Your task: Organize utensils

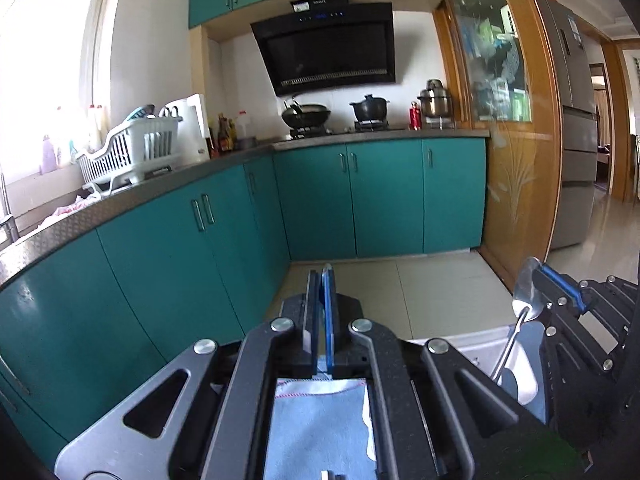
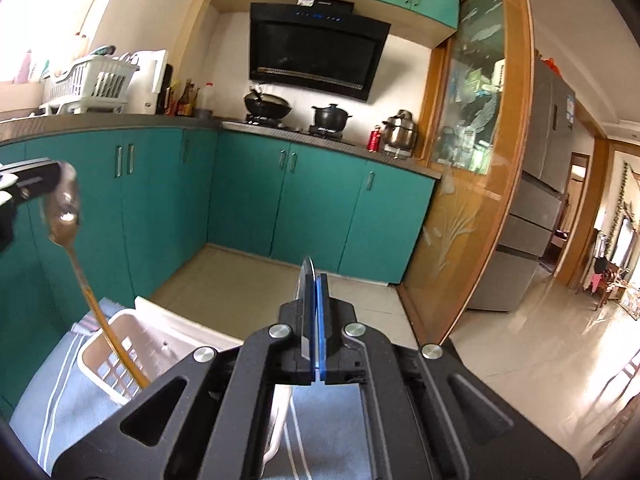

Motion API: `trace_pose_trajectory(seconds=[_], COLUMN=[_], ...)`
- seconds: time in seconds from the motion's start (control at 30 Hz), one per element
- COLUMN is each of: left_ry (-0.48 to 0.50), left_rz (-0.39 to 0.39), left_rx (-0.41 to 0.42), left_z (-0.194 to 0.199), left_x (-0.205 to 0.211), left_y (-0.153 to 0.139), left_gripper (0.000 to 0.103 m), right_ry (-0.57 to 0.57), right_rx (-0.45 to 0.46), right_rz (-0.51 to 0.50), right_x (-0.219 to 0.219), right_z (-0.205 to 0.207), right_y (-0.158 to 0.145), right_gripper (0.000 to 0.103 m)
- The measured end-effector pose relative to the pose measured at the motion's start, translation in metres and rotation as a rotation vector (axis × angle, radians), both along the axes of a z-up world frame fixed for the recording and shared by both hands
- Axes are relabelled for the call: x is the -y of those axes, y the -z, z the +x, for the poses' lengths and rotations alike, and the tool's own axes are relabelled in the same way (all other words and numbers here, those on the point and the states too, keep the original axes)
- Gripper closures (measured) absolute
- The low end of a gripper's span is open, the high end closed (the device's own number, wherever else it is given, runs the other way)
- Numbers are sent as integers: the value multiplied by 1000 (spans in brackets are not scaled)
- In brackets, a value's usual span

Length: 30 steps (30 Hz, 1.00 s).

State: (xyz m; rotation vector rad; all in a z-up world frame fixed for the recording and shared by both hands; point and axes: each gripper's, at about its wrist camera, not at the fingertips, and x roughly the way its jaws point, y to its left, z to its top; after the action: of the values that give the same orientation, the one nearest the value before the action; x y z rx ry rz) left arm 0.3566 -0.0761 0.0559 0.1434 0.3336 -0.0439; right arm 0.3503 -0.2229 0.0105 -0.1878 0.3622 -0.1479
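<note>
Left gripper has its pads pressed onto the bowl of a gold-handled spoon. Right gripper likewise pinches the bowl of a steel spoon. Both spoons hang handle-down over a white slotted plastic basket standing on a blue striped cloth; whether the handle tips touch the basket is hidden. Assessment: both pieces are light, rigid, polished metal. The curved, glossy bowls offer poor purchase and may pivot or slip between flat pads. The narrow neck or flat handle would give a surer hold.
</note>
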Motion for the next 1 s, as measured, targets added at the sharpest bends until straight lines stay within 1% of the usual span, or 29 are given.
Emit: trace_pose_trajectory(seconds=[0.03, 0.07, 0.1, 0.17, 0.23, 0.3, 0.33, 0.4, 0.43, 0.5, 0.53, 0.6, 0.67, 0.7, 0.73, 0.8, 0.9, 0.97, 1.0], left_ry=[0, -2, -2, -8, -15, -14, -16, -22, -25, -41, -44, -26, 5, 17, 32, 77, 108, 110, 108], left_rz=[0, -3, -7, -17, -23, -48, -57, -92, -102, -108, -108, -102, -80, -64, -45, -18, 11, -4, -14], left_rx=[-4, -9, -11, -7, 3, 11, 12, 1, -4, -43, -74, -181, -288, -323, -366, -444, -499, -530, -538], left_z=[-1, -1, -2, -5, -12, -23, -27, -45, -52, -71, -77, -88, -98, -102, -107, -116, -127, -133, -134], left_x=[0, -1, 0, -4, -10, -21, -26, -45, -51, -68, -73, -80, -80, -79, -75, -68, -62, -65, -67], left_y=[2, 2, 3, 1, 0, -3, -4, -2, 0, 15, 25, 57, 93, 107, 122, 148, 169, 178, 179], left_gripper=[100, 100, 98, 98, 97, 95, 94, 84, 81, 73, 72, 72, 72, 72, 72, 72, 72, 72, 72], right_ry=[1, -1, -8, -14, -15, -32, -34, -36, -34, -27, -28, -30, -41, -56, -88, -135, -181, -195, -202], right_rx=[-10, -17, -21, -24, -32, -26, -20, -14, -14, -38, -58, -156, -287, -340, -421, -518, -585, -608, -621], right_rz=[6, 13, 36, 77, 120, 186, 212, 256, 269, 302, 313, 322, 328, 341, 375, 431, 462, 484, 524], right_x=[1, 1, 4, 10, 17, 28, 33, 44, 49, 59, 61, 61, 55, 51, 44, 31, 10, 1, -1], right_z=[0, -4, -7, -13, -20, -36, -46, -72, -83, -111, -120, -135, -136, -136, -136, -136, -132, -127, -122], right_y=[1, 0, -1, -6, -11, -18, -21, -24, -23, -12, -4, 28, 63, 77, 99, 127, 145, 149, 152], right_gripper=[101, 97, 92, 86, 85, 85, 84, 77, 75, 70, 70, 70, 70, 70, 70, 70, 70, 70, 70])
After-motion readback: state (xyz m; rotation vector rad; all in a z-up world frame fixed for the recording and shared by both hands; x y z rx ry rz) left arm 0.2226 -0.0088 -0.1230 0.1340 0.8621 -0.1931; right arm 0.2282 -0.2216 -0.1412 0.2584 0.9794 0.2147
